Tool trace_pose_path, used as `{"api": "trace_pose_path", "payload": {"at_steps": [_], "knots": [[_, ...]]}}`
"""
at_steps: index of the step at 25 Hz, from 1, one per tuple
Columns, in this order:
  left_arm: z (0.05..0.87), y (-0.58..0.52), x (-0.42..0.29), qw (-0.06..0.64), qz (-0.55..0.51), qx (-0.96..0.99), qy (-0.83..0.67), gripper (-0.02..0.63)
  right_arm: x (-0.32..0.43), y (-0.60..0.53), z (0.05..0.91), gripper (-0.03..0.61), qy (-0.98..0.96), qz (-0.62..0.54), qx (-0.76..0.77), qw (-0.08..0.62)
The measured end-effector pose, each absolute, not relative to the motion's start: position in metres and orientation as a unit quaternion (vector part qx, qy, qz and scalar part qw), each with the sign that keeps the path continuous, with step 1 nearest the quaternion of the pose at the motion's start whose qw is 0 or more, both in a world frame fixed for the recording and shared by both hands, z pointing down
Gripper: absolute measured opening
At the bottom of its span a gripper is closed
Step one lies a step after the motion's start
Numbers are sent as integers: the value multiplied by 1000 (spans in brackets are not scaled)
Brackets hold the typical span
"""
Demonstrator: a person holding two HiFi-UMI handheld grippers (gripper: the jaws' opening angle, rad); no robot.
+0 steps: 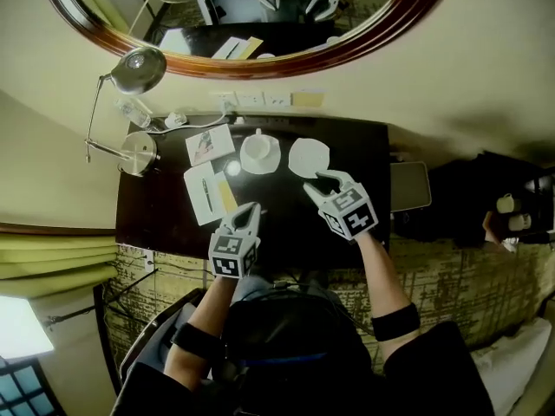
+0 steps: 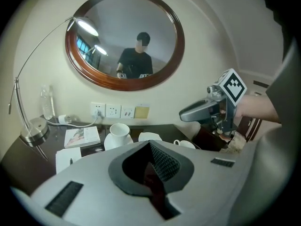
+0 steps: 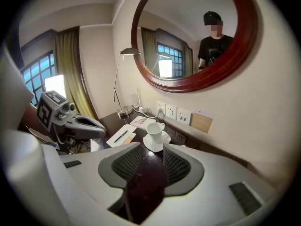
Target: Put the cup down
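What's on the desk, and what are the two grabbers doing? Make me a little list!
cup: upright on its saucer
second saucer: on the desk, next to the first
notepad: lying flat, pen on top
lamp: at the desk's left end
left gripper: shut, holding nothing
right gripper: open, holding nothing

Hotel guest room, dark worktop (image 1: 156, 219), oval wood-framed mirror (image 1: 251, 20) above the worktop, chrome lamp (image 1: 139, 69) at its left end, cup (image 1: 257, 146) on saucer (image 1: 271, 158) and notepad (image 1: 194, 189) with pen (image 1: 206, 192) on it, patterned carpet (image 1: 451, 276) below.
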State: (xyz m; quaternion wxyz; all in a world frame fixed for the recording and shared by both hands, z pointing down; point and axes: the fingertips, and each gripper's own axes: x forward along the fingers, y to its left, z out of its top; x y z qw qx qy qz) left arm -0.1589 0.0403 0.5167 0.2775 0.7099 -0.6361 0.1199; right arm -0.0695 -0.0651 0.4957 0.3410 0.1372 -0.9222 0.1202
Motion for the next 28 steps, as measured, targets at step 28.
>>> {"api": "trace_pose_path", "payload": {"at_steps": [28], "knots": [[502, 32, -88, 251, 144, 755, -588, 1, 67, -20, 535, 2, -893, 237, 230, 305]]}}
